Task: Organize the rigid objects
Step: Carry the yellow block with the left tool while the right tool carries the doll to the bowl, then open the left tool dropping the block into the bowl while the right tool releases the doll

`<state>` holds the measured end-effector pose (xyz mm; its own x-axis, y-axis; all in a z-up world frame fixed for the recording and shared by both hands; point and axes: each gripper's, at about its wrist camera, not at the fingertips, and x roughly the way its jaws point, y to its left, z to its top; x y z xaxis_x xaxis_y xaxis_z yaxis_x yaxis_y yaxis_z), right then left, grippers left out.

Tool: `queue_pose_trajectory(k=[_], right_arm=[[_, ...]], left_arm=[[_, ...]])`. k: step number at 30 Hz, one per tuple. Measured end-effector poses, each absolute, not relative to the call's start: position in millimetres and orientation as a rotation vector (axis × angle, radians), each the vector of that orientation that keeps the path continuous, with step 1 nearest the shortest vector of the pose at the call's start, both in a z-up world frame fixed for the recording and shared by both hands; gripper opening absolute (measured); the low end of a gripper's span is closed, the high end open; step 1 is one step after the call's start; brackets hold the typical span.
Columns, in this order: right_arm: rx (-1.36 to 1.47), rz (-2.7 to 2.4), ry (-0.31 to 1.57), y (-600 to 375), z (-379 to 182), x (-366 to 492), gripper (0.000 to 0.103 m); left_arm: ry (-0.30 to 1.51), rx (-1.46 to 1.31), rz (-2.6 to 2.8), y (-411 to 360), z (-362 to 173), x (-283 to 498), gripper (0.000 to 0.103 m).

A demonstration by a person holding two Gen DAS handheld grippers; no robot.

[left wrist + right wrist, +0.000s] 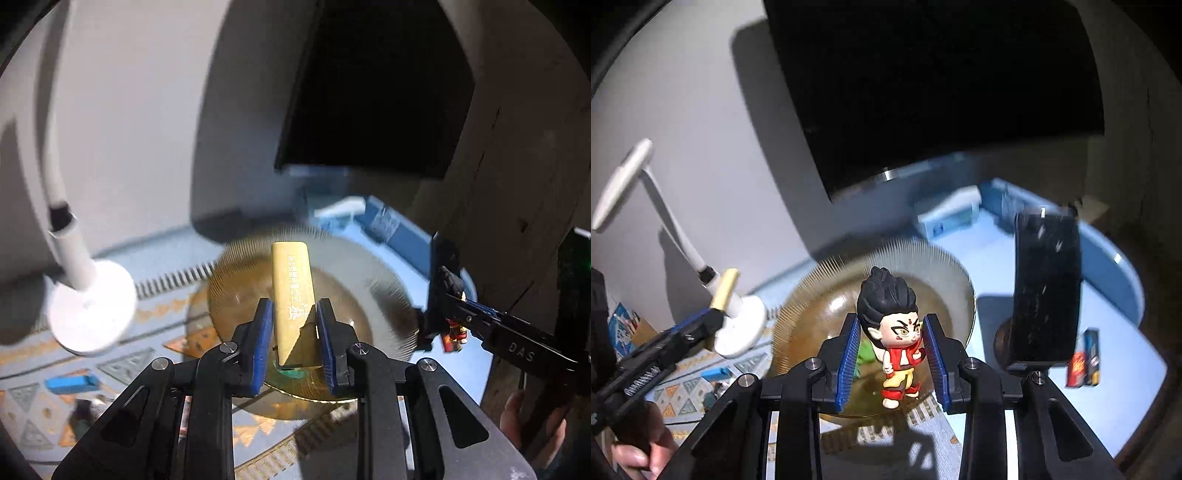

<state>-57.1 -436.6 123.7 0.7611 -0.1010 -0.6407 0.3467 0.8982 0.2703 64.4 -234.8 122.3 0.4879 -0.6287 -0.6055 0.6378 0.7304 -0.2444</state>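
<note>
My left gripper (294, 314) is shut on a gold rectangular box (291, 280) with white print, held lengthwise above a ribbed amber glass bowl (384, 291). My right gripper (891, 323) is shut on a small figurine (886, 299) with black hair and red clothes, upright over the same bowl (812, 306). Something green (865, 353) lies in the bowl. In the left wrist view the right gripper (452, 317) and its figurine (456, 334) show at the right edge. The right wrist view shows the left gripper (714, 314) with the gold box (724, 290) at the left.
A white desk lamp (88, 306) stands left of the bowl on a patterned mat (33, 373). A dark monitor (942, 92) fills the back. A black upright slab (1047, 288) stands to the right, with small coloured packs (1084, 363) beside it. Pale blue boxes (945, 218) sit behind.
</note>
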Motion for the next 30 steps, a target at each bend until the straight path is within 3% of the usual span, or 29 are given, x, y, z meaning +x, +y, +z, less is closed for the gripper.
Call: queue_pose_trajectory(k=[8,18,21,23,24,30], right_arm=[[0.472,-0.264,0.798,-456,74,-33,0.034],[0.409,-0.32,0.814,-458,70,-28,0.034],[0.408,-0.334,0.81,-457,76,-30,0.037],[0.426,-0.329,0.772,-459,86,-39,0.059],[0.431,-0.329,0.735,-458,95,-47,0.064],[0.428,-0.3,0.637,-442,134,-74,0.066]], left_arm=[[0.84,0.068,-0.757,-268,70,85,0.021],[0.866,0.1,-0.77,-283,56,89,0.022],[0.865,0.084,-0.775,-276,67,88,0.042],[0.835,0.042,-0.787,-260,83,85,0.042],[0.812,0.02,-0.785,-248,94,83,0.043],[0.682,-0.067,-0.738,-175,147,59,0.056]])
